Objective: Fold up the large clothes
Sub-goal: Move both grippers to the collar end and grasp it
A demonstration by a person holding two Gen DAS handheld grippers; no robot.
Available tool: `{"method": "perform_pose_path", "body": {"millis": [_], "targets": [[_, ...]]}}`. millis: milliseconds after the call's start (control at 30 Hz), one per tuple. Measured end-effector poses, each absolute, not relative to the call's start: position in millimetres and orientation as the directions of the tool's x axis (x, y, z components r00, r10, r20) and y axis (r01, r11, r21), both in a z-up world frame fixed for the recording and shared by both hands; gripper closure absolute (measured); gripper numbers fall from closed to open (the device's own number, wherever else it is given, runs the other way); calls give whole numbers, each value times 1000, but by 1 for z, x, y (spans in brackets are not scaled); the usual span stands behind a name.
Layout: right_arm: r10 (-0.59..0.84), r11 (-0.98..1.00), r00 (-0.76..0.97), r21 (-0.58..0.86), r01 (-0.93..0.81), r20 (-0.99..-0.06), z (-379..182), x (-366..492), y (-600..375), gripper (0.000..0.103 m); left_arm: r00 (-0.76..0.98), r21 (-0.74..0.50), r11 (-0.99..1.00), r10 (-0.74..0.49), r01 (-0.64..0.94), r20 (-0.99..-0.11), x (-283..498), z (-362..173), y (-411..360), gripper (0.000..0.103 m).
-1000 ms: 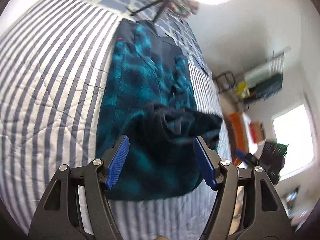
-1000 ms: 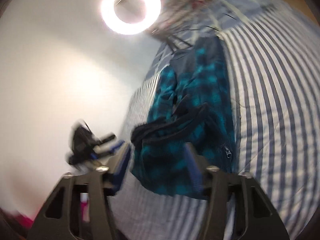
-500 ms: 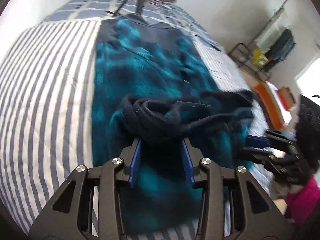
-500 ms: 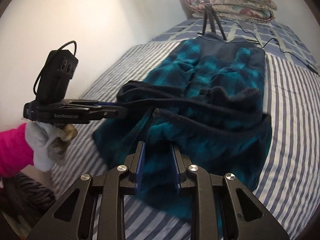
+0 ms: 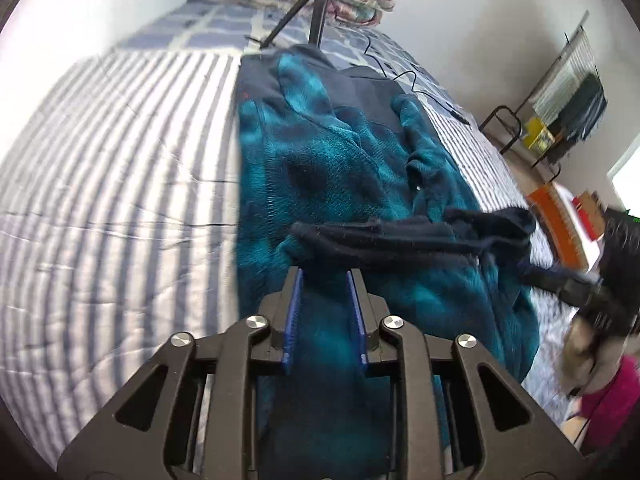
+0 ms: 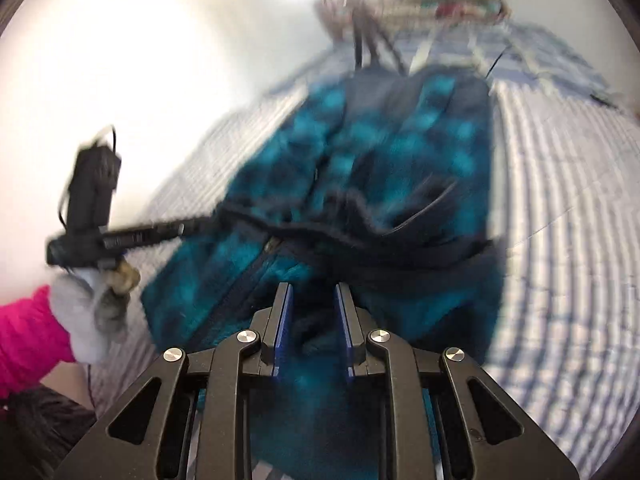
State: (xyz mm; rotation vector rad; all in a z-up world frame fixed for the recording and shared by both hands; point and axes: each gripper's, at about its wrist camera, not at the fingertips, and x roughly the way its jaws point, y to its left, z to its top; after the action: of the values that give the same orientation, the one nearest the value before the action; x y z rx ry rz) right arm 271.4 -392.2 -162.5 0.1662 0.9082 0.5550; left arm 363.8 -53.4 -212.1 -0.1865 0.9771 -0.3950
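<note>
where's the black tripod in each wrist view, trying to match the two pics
Left wrist view: the black tripod stands at top centre, at the far end of the teal fleece jacket, in front of the folded bedding.
Right wrist view: the same tripod, blurred, is at top centre, slightly right, again just beyond the jacket's far end.
Shared landmark: the jacket's dark navy hem band, lifted across the middle of both pictures.

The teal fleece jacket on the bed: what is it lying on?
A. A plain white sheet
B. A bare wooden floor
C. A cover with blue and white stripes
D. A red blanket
C: the teal fleece jacket is spread over the striped bed cover, whose blue and white stripes show beside it in both views.
</note>
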Motion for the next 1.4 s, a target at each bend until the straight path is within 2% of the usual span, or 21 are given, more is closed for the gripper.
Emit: {"method": "perform_pose_path", "body": {"millis": [133,400,467,567,667,767,900,967,1033,1067,1400], "targets": [[472,876,513,315,-366,-717,-154,266,-406,85,479,-320,922,-387,219,-788,351,-215,-41,80],[391,913,510,252,-320,-767,-176,296,-381,85,489,-319,923,-384,214,-783,357,-212,-49,80],[350,926,468,225,-303,-811,-192,303,-375,85,454,-328,924,-383,198,-805,368,-224,-52,78],[343,928,448,222,-300,-826,-202,304,-373,85,403,-354,921,-390,163,-828,381,-240,-46,68],[361,919,411,245,-307,-837,-192,305,-378,84,398,-375,912,-409,164,-821,384,-231,-38,67],[372,910,431,231,-344,-822,-170,299,-383,81,453,-356,916,-401,185,-796,388,-205,-29,66],[388,911,554,213,-354,-737,-131,294,-403,57,500,-389,906,-417,165,-759,411,-175,-12,60],[377,918,599,200,-342,-706,-118,299,-413,57,515,-400,902,-422,160,-746,429,-165,-7,58],[360,927,614,197,-318,-702,-111,312,-424,56,512,-430,889,-446,157,-734,447,-159,-3,38],[351,932,615,201,-301,-706,-109,321,-430,56,504,-454,879,-462,148,-730,462,-159,0,35],[337,941,610,282,-188,-717,-124,410,-474,56,480,-559,825,-523,79,-704,565,-192,14,34]]}}
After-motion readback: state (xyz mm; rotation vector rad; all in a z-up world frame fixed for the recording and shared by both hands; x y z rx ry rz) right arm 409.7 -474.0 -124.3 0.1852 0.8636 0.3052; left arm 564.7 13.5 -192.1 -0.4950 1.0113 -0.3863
